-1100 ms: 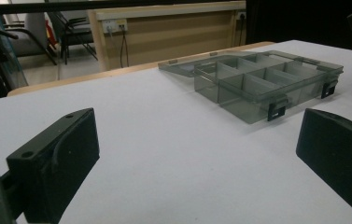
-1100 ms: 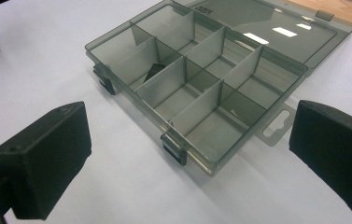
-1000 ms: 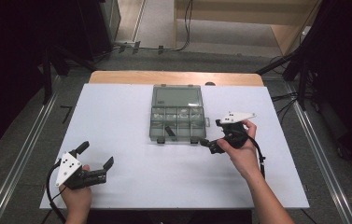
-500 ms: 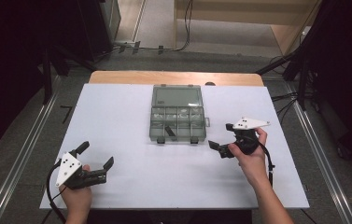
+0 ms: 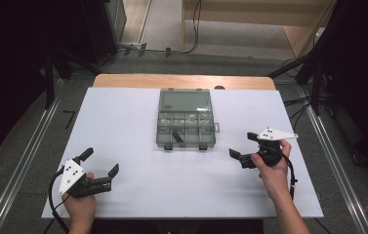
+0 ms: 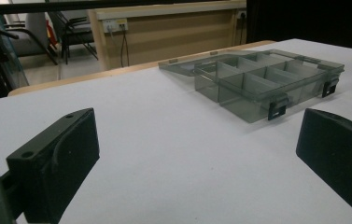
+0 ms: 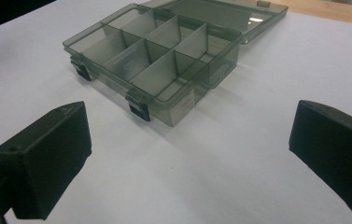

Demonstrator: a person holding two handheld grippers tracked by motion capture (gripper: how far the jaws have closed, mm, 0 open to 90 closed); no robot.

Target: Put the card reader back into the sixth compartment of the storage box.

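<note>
A smoky clear compartment box (image 5: 186, 127) lies open at the middle of the white table (image 5: 123, 122), its lid (image 5: 185, 101) folded flat behind it. The dividers show in the left gripper view (image 6: 262, 84) and the right gripper view (image 7: 155, 56); something small and dark lies in a front compartment (image 5: 176, 136). My left gripper (image 5: 100, 162) rests open near the front left edge, jaws wide apart with nothing between them. To the right of the box my right gripper (image 5: 243, 145) is open too, pointing toward the box, a hand's width away.
The white table's front edge (image 5: 181, 214) runs just under both hands. A wooden strip (image 5: 181, 80) borders the far side. Metal rails (image 5: 20, 165) flank the table, and cables (image 5: 298, 105) lie on the floor at the right.
My right gripper has drawn back from the box's right front corner, moving right and toward the front edge. The left gripper has stayed put.
</note>
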